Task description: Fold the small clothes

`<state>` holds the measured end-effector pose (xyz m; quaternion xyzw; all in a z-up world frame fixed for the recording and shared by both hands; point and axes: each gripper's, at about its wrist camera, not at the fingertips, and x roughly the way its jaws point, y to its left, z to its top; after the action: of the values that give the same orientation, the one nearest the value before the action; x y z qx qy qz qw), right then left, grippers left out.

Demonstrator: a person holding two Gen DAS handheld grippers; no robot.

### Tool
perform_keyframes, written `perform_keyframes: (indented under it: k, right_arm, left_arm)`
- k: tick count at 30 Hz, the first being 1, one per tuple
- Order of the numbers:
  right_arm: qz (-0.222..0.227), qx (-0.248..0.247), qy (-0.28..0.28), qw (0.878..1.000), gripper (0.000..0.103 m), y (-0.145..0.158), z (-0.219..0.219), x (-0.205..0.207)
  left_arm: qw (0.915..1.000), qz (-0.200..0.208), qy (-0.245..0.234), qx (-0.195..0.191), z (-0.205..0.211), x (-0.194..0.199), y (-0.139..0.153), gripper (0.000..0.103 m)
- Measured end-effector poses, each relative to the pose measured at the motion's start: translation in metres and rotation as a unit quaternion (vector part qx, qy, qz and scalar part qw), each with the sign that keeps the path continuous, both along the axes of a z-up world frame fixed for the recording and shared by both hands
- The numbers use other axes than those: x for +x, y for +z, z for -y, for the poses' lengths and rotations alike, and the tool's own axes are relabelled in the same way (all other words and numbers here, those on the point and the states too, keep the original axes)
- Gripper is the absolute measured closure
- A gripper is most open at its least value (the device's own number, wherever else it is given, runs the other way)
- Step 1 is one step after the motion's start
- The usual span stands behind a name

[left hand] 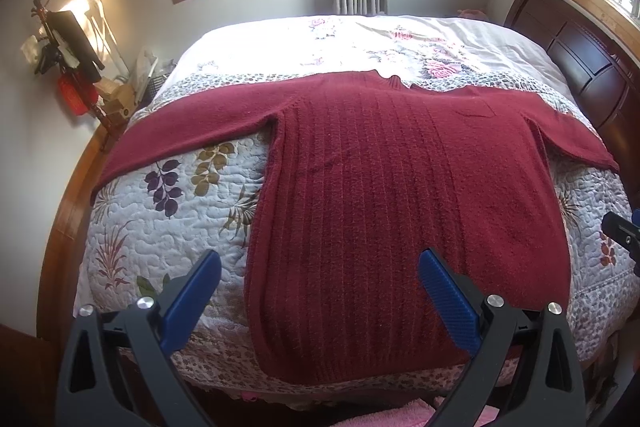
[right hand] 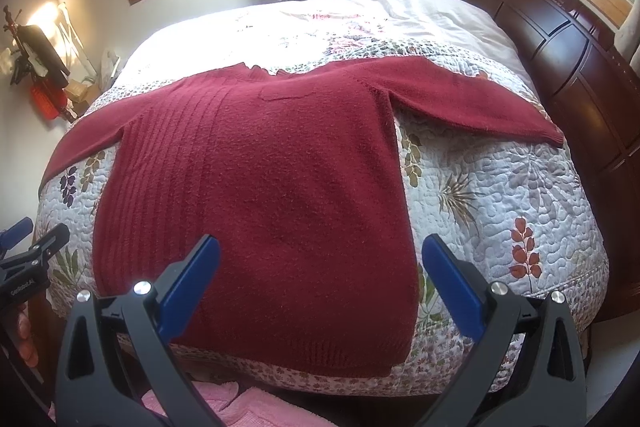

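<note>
A dark red knit sweater point(left hand: 380, 195) lies flat on the bed, hem toward me, collar far, both sleeves spread out sideways. In the right wrist view the same sweater point(right hand: 256, 179) fills the middle. My left gripper point(left hand: 320, 263) hangs open above the hem's left half, nothing between its blue pads. My right gripper point(right hand: 320, 247) stands open over the hem's right corner, also empty. The left gripper point(right hand: 28, 239) shows at the right wrist view's left edge, and part of the right gripper point(left hand: 624, 235) at the left wrist view's right edge.
A floral quilt point(left hand: 168, 211) covers the bed, with a dark wooden headboard point(right hand: 560, 39) on the right. A cluttered stand point(left hand: 72, 67) sits at the far left by the wall. Pink fabric point(right hand: 240, 407) lies below the bed's near edge. Windows line the far wall.
</note>
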<state>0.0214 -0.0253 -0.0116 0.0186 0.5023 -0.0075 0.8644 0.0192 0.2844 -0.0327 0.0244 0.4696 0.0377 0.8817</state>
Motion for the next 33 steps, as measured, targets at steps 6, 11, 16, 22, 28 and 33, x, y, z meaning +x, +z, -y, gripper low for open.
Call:
perform_keyframes:
  k: [6,11,16,22,28,33]
  right_arm:
    - [0.003,0.011,0.0,1.0,0.003,-0.001,0.019,0.01]
    - [0.002,0.009,-0.027,1.0,0.003,-0.006,0.089,0.038]
    - [-0.004,0.001,-0.106,0.994,0.003,-0.018,0.227,0.088]
    - [-0.027,0.019,-0.161,0.986,0.003,-0.057,0.375,0.149]
    - [-0.072,0.105,-0.193,0.973,0.003,-0.13,0.469,0.194]
    - [-0.12,0.157,-0.198,0.96,0.003,-0.176,0.505,0.214]
  left_arm:
    - [1.0,-0.003,0.002,0.0,0.016,0.012,-0.001,0.004]
    - [0.9997,0.004,-0.004,-0.026,0.042,0.041,0.001,0.004]
    - [0.9987,0.013,-0.008,-0.049,0.093,0.095,0.002,0.004]
    - [0.9988,0.032,0.002,-0.037,0.169,0.164,-0.011,0.004]
    - [0.9987,0.027,0.001,-0.043,0.217,0.203,-0.03,0.004]
    - [0.9991,0.02,0.009,-0.035,0.22,0.208,-0.041,0.004]
